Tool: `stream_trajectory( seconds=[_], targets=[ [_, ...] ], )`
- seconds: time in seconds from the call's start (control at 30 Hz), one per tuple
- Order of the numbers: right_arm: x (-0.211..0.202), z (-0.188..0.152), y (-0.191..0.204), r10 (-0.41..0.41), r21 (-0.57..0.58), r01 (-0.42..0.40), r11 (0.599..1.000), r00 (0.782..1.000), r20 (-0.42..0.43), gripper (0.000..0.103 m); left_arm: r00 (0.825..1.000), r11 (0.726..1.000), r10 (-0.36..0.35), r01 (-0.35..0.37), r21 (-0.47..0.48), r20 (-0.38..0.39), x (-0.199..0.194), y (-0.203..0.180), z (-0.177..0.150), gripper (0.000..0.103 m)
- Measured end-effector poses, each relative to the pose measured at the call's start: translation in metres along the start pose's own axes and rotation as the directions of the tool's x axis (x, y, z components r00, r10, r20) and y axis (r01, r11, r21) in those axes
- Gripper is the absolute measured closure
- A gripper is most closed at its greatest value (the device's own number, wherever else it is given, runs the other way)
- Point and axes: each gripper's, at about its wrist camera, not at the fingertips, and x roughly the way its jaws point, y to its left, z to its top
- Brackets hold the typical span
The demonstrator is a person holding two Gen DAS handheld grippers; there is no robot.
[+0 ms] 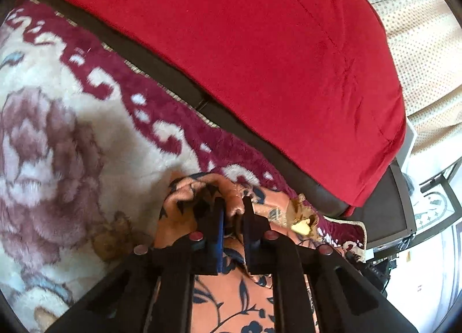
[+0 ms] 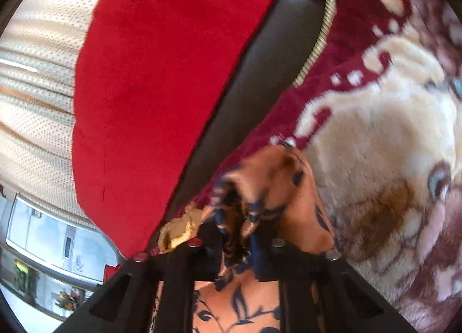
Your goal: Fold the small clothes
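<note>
A small orange garment with a dark blue floral print (image 1: 231,292) lies bunched on a plush cream and maroon flowered blanket (image 1: 72,130). My left gripper (image 1: 232,206) is shut on a fold of this garment, the cloth pinched between its black fingers. In the right wrist view the same garment (image 2: 277,188) is gathered up and my right gripper (image 2: 239,234) is shut on another bunch of it. The rest of the garment hangs below each gripper, partly hidden by the gripper bodies.
A large red cushion (image 1: 260,44) lies along the blanket's far edge on a dark brown leather surface (image 1: 161,73). A yellow-gold trim piece (image 1: 300,217) sits by the garment. Beige dotted curtains (image 2: 31,102) and a window are behind.
</note>
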Motion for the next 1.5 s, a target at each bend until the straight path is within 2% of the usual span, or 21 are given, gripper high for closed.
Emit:
stream_trajectory(
  seconds=[0.1, 0.17, 0.23, 0.27, 0.33, 0.37, 0.43, 0.47, 0.5, 0.57, 0.67, 0.8, 0.9, 1.0, 1.07, 1.1, 1.27, 1.37, 1.4, 1.43, 1.5],
  targets=[
    [-0.006, 0.012, 0.016, 0.102, -0.029, -0.101, 0.994, 0.994, 0.05, 0.094, 0.994, 0.994, -0.104, 0.104, -0.015, 0.02, -0.003, -0.002, 0.013, 0.092],
    [-0.004, 0.02, 0.014, 0.177, 0.005, -0.177, 0.984, 0.981, 0.076, 0.094, 0.991, 0.99, -0.127, 0.129, -0.053, 0.033, 0.001, 0.004, 0.022, 0.092],
    [0.008, 0.03, 0.005, 0.211, 0.043, -0.216, 0.975, 0.971, 0.112, 0.094, 0.993, 0.988, -0.111, 0.115, -0.104, 0.046, 0.008, 0.015, 0.03, 0.092],
    [0.017, 0.034, 0.001, 0.214, 0.061, -0.222, 0.973, 0.97, 0.119, 0.09, 0.995, 0.985, -0.09, 0.095, -0.146, 0.041, 0.018, 0.025, 0.035, 0.092],
    [0.038, 0.042, -0.015, 0.208, 0.14, -0.221, 0.965, 0.973, 0.102, 0.09, 0.997, 0.971, -0.064, 0.07, -0.227, 0.03, 0.033, 0.041, 0.038, 0.091],
    [0.045, 0.043, -0.02, 0.196, 0.168, -0.209, 0.963, 0.977, 0.088, 0.085, 0.998, 0.965, -0.057, 0.061, -0.255, 0.024, 0.038, 0.047, 0.038, 0.09],
    [0.057, 0.044, -0.034, 0.152, 0.214, -0.165, 0.963, 0.985, 0.076, 0.063, 1.0, 0.955, -0.007, 0.014, -0.297, 0.026, 0.045, 0.056, 0.037, 0.085],
    [0.058, 0.043, -0.04, 0.153, 0.236, -0.17, 0.957, 0.984, 0.091, 0.028, 0.999, 0.953, 0.017, -0.007, -0.303, 0.03, 0.045, 0.057, 0.037, 0.081],
    [0.053, 0.042, -0.047, 0.173, 0.268, -0.202, 0.942, 0.977, 0.129, 0.017, 0.999, 0.952, 0.031, -0.017, -0.305, 0.043, 0.04, 0.056, 0.037, 0.078],
    [0.042, 0.044, -0.048, 0.191, 0.266, -0.233, 0.935, 0.966, 0.174, 0.017, 0.997, 0.954, 0.04, -0.017, -0.298, 0.07, 0.03, 0.052, 0.038, 0.071],
    [0.023, 0.046, -0.04, 0.177, 0.204, -0.216, 0.955, 0.965, 0.193, 0.016, 0.985, 0.97, 0.087, -0.05, -0.238, 0.147, -0.004, 0.034, 0.034, 0.062],
    [0.0, 0.037, -0.022, 0.18, 0.148, -0.205, 0.967, 0.97, 0.165, 0.016, 0.964, 0.985, 0.134, -0.105, -0.136, 0.228, -0.044, 0.003, 0.018, 0.046],
    [-0.02, 0.017, -0.005, 0.117, 0.059, -0.124, 0.99, 0.987, 0.111, 0.016, 0.964, 0.987, 0.159, -0.154, -0.039, 0.211, -0.057, -0.02, -0.006, 0.044],
    [-0.032, -0.003, 0.006, 0.046, -0.017, -0.045, 0.999, 0.998, 0.042, 0.017, 0.961, 0.966, 0.231, -0.245, 0.087, 0.151, -0.055, -0.041, -0.035, 0.044],
    [-0.035, -0.015, 0.009, 0.006, -0.058, -0.005, 0.998, 1.0, 0.009, 0.02, 0.948, 0.941, 0.286, -0.306, 0.148, 0.138, -0.055, -0.048, -0.062, 0.044],
    [-0.038, -0.024, 0.015, -0.026, -0.098, 0.025, 0.995, 1.0, -0.008, 0.025, 0.938, 0.925, 0.32, -0.34, 0.171, 0.134, -0.055, -0.049, -0.079, 0.044],
    [-0.056, -0.068, 0.027, -0.102, -0.25, 0.09, 0.964, 0.994, -0.033, 0.033, 0.902, 0.872, 0.421, -0.43, 0.234, 0.091, -0.043, -0.037, -0.128, 0.038],
    [-0.055, -0.093, 0.028, -0.206, -0.329, 0.163, 0.93, 0.973, -0.101, 0.034, 0.864, 0.811, 0.496, -0.496, 0.311, 0.086, -0.027, -0.032, -0.135, 0.031],
    [-0.048, -0.102, 0.026, -0.267, -0.368, 0.207, 0.907, 0.956, -0.121, 0.034, 0.852, 0.795, 0.515, -0.514, 0.322, 0.089, -0.022, -0.032, -0.135, 0.022],
    [-0.041, -0.109, 0.026, -0.32, -0.413, 0.246, 0.877, 0.94, -0.119, 0.034, 0.854, 0.799, 0.513, -0.511, 0.317, 0.084, -0.022, -0.029, -0.134, 0.021],
    [-0.038, -0.112, 0.03, -0.362, -0.467, 0.277, 0.84, 0.926, -0.103, 0.034, 0.878, 0.838, 0.477, -0.471, 0.275, 0.05, -0.027, -0.024, -0.128, 0.021]
  ],
)
